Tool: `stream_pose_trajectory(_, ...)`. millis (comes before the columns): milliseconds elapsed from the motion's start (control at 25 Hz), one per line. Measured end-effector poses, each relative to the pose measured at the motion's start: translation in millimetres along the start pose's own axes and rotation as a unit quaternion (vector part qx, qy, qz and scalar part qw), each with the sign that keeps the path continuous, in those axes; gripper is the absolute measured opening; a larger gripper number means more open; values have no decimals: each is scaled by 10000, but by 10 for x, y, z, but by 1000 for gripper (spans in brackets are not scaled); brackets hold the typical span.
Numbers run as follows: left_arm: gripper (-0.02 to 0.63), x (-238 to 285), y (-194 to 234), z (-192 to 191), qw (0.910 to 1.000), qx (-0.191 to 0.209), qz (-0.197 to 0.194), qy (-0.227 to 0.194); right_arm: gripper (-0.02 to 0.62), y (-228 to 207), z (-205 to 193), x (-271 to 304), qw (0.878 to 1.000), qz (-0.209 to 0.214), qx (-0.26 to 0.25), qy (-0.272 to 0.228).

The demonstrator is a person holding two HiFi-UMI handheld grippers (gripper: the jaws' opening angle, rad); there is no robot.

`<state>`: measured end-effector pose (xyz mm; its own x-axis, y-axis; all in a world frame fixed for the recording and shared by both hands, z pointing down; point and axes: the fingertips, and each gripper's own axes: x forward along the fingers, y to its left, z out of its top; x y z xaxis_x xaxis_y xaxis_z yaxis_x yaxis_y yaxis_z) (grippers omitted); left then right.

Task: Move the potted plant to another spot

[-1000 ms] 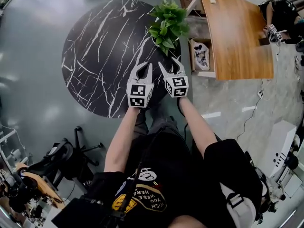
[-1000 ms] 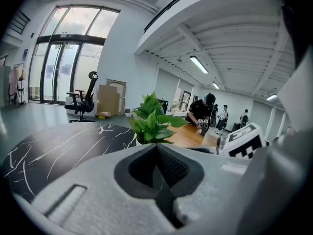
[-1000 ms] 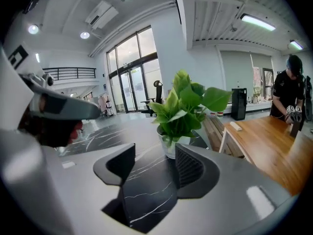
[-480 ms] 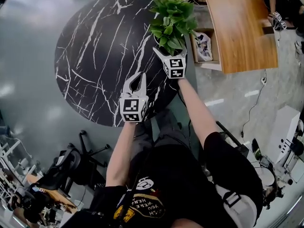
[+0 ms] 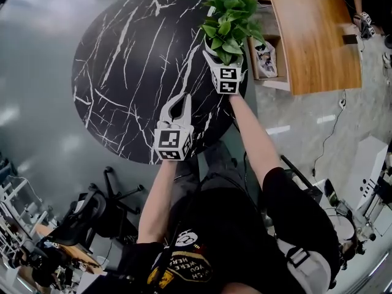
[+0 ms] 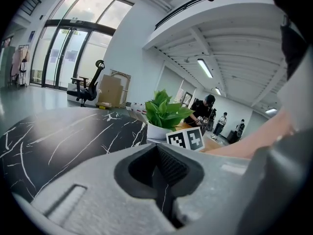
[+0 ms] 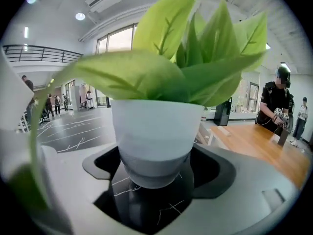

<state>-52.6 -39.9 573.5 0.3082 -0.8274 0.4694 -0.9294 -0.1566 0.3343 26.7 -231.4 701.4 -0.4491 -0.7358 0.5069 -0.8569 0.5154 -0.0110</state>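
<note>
The potted plant [image 5: 229, 17], green leaves in a white pot [image 7: 156, 136], stands at the right edge of the round black marble table [image 5: 122, 72]. My right gripper [image 5: 223, 57] reaches under the leaves. Its jaws are closing with the pot between them, and the pot sits in their dark recess close to both sides. My left gripper [image 5: 177, 101] hangs over the table's near edge, shut and empty, well left of the plant. In the left gripper view the plant [image 6: 164, 112] shows ahead, behind the right gripper's marker cube [image 6: 186, 140].
A wooden desk [image 5: 312, 35] stands right of the table, with an open box [image 5: 263, 57] holding a bag between them. A person [image 7: 276, 104] stands at the desk's far end. An office chair [image 5: 92, 207] sits on the floor at lower left.
My right gripper has moved forward from beside the left one to the plant and now stands round the pot under the leaves. The left gripper has shifted only a little.
</note>
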Motion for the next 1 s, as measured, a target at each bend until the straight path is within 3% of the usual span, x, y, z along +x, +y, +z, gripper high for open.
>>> stream_pose_trajectory(360, 3, -43, 56, 41, 9998, -54, 84, -143, 448, 109, 41, 77, 9997, 164, -132, 86)
stream_pose_trajectory(560, 4, -140, 243, 8, 9992, -107, 343, -172, 446, 345, 33, 111, 9987, 364, -292, 181)
stream_pose_trajectory(1000, 3, -856, 864, -102, 9909, -417, 1198, -455, 446, 1647, 15, 131, 9854, 1321, -1029, 313)
